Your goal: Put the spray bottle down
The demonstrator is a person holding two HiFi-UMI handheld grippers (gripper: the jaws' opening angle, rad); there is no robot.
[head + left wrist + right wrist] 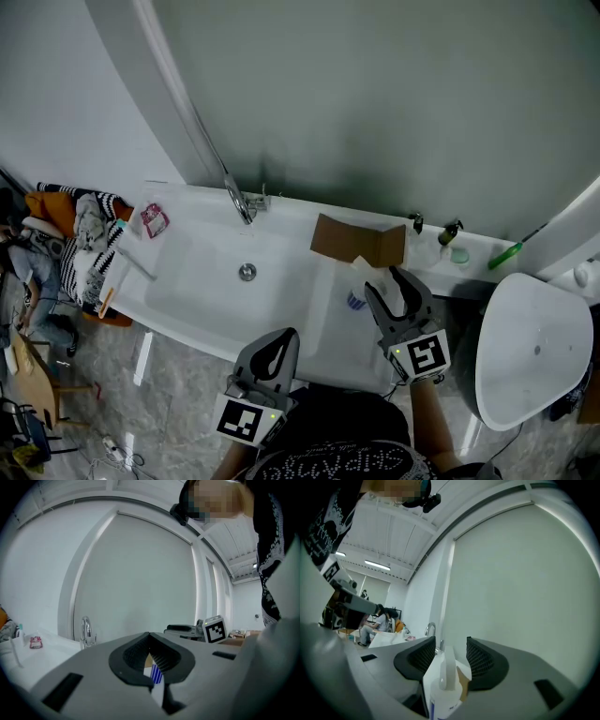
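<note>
Two grippers show at the bottom of the head view. Our right gripper (pixel 382 281) is the nearer one to the task's thing; its jaws stand wide apart and press on nothing. The spray bottle (pixel 356 298) stands upright on the white basin's (pixel 197 281) flat ledge, just lower left of those jaws. In the right gripper view it rises at lower centre, between and beneath them, untouched. Our left gripper (pixel 281 345), jaws together and empty, sits further lower left. We judge the bottle already set down.
</note>
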